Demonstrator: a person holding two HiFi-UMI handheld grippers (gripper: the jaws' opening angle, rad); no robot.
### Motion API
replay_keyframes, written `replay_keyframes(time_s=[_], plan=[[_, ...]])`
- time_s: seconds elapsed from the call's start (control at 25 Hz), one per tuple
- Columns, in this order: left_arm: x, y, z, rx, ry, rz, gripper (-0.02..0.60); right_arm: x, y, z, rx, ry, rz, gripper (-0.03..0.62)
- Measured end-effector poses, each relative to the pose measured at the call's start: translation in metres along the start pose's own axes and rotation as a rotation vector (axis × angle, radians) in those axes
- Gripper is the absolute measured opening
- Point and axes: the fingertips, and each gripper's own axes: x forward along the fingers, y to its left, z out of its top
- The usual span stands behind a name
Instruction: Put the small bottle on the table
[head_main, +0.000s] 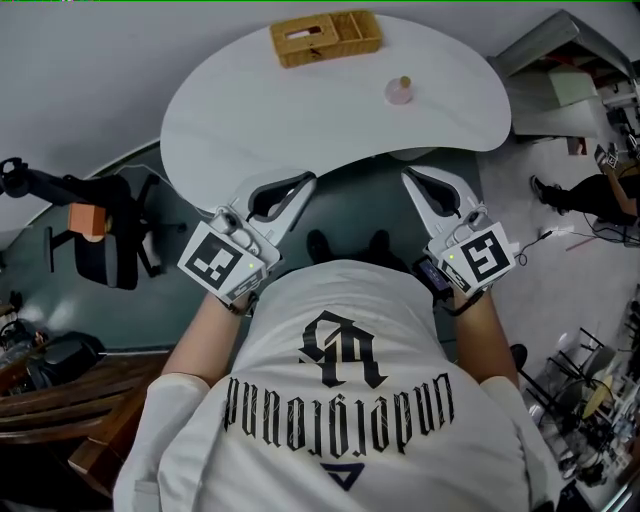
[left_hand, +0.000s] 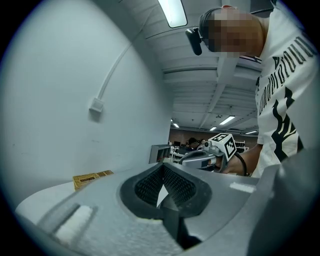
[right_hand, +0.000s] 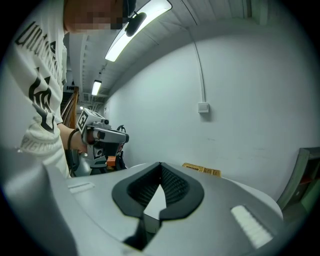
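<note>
Small bottle (head_main: 400, 90) is standing upright on the white table (head_main: 250, 120), toward the right half and cap up, with nothing touching it. So the put-down looks done, or it hasn't been picked up at all; there's no way to tell which. Going left to right: off at the far left sits a black chair (head_main: 110, 250) with an orange block (head_main: 88, 218) on it, clear of everything that matters. Next is the left gripper (head_main: 300, 185), held in close by the person's body at the near edge of the table, jaws pressed together with nothing in them. At the table's far edge is a woven box (head_main: 325, 38), left of the bottle and well apart from it. The right gripper (head_main: 412, 178) mirrors the left, tips meeting and empty, and it's the nearer one to the bottle. Far right there's a grey cabinet (head_main: 560, 50) and another person (head_main: 600, 190) on the floor side, neither in the way. The path to the bottle is open tabletop. The main risk, as a guess, is going back in with closed jaws: the bottle looks light and narrow, so a poke from a shut tip would likely knock it over and send it rolling toward the curved edge.
</note>
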Motion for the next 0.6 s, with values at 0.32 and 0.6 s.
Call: replay_keyframes(time_s=[0.32, 0.6], plan=[[0.023, -0.047, 0.005, 0.019, -0.026, -0.004, 0.008, -0.051, -0.001, -0.002, -0.035, -0.027, -0.001, 0.002], [0.056, -0.117, 0.005, 0.035, -0.044, 0.029, 0.008, -0.132, -0.011, -0.018, -0.043, -0.043, 0.0, 0.002]])
